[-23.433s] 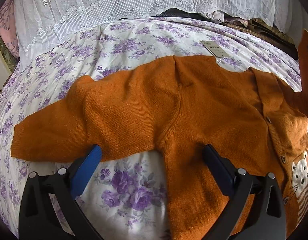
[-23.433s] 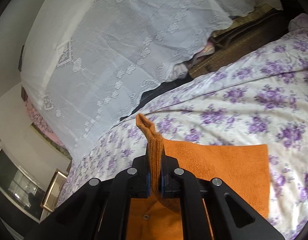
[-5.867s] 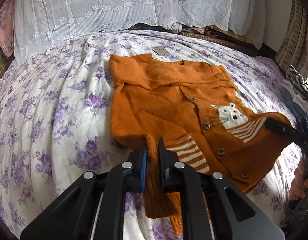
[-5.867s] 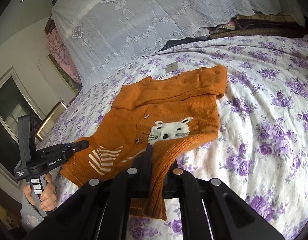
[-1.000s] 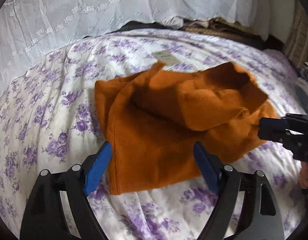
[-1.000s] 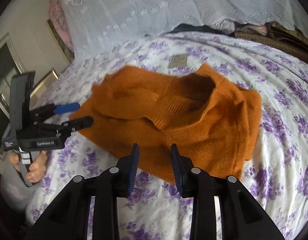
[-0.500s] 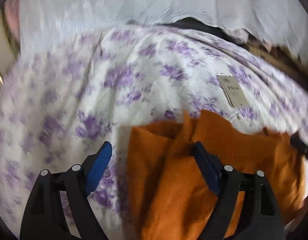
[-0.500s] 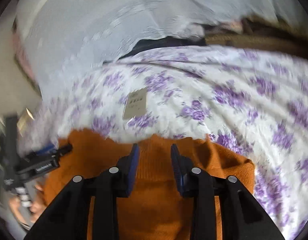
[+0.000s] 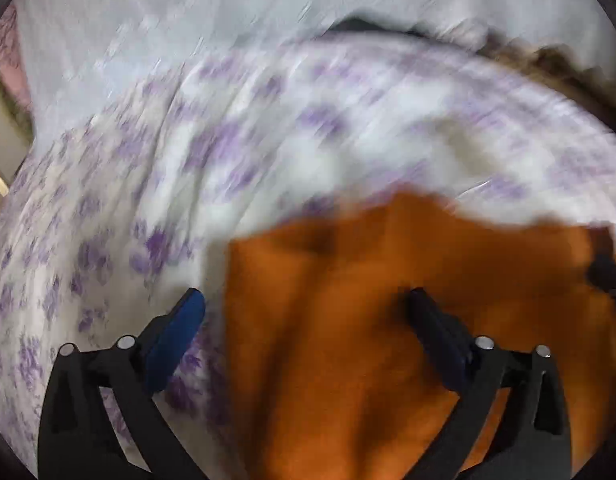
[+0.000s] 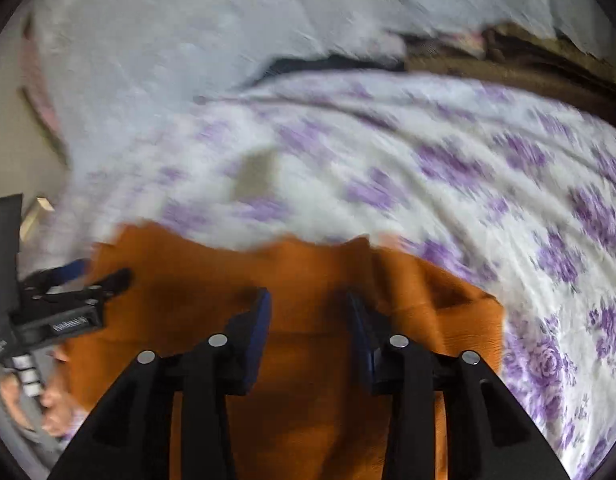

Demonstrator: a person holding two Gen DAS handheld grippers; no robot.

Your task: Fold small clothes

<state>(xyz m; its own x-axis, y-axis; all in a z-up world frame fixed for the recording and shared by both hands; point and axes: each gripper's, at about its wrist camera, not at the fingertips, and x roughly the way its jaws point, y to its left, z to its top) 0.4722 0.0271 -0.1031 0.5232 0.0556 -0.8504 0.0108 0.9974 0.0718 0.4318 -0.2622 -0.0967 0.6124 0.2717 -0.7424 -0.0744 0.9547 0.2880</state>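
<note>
The folded orange knit cardigan [image 9: 368,320] lies on the purple-flowered bedsheet [image 9: 188,160]. Both views are blurred by motion. My left gripper [image 9: 304,312] is wide open and empty, low over the cardigan's left edge. My right gripper [image 10: 308,312] is open and empty, close over the cardigan [image 10: 308,272] near its far edge. The left gripper also shows at the left of the right wrist view [image 10: 88,276]. The cardigan's paper tag [image 10: 256,176] lies on the sheet beyond it.
A white lace cover [image 10: 188,20] hangs over the bedding at the head of the bed. Brown and dark fabrics [image 10: 528,60] are piled at the back right. The flowered sheet [image 10: 508,180] spreads to the right.
Both grippers have dropped low and close over the folded cardigan within the last second. Both stay open. The views have become blurred.
</note>
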